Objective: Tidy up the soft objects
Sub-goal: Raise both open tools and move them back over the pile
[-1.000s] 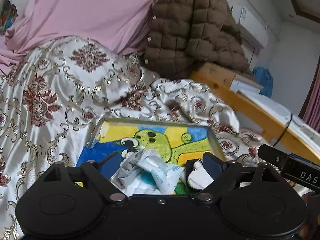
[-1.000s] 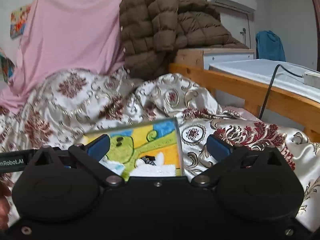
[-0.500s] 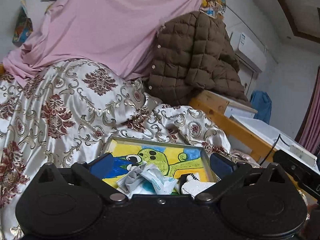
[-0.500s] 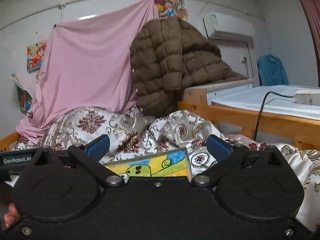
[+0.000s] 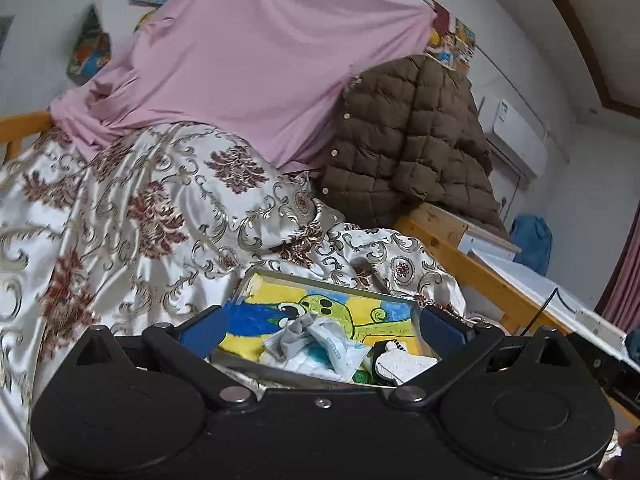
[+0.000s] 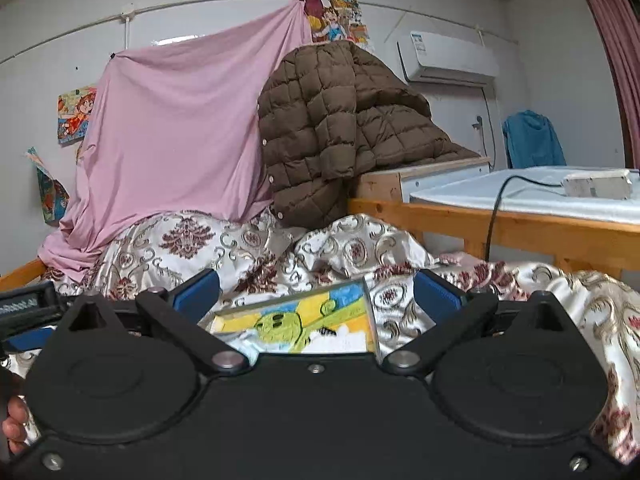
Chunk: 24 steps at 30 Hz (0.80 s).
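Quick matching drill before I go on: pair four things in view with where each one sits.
Things:
1. brown quilted jacket
2. pink sheet
3. crumpled grey sock
4. white power strip

Places:
A. hung across the wall behind the bed
B. in the tray with the green cartoon picture
C. on the white top of the neighbouring wooden frame
D. draped over the wooden unit at the bed's far corner

Pairs: 1-D, 2-A, 3-B, 4-C
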### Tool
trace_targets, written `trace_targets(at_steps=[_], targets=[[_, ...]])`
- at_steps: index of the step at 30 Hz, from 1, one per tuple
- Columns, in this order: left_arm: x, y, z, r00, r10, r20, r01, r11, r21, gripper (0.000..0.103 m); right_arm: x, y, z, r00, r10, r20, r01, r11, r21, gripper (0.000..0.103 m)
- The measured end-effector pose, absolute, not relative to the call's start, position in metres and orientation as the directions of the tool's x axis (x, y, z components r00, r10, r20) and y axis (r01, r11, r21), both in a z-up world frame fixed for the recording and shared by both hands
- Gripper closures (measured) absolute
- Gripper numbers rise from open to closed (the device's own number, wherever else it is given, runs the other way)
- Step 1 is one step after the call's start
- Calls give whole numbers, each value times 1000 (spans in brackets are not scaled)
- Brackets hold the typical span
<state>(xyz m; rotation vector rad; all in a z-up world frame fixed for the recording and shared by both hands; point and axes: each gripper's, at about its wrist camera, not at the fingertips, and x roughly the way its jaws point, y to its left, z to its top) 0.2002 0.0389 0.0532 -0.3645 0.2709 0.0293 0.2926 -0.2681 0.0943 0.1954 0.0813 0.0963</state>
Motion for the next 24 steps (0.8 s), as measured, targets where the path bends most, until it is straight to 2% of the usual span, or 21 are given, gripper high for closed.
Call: trace_targets(at_steps=[6, 24], targets=[[177, 42, 43, 961, -11, -275, -81, 943, -321, 1, 280, -264, 87, 988, 123, -90, -104, 976, 194, 1], [124, 68, 11, 894, 73, -441, -217, 934, -285, 1, 247, -249, 68, 972, 177, -158, -155, 978, 139, 1]])
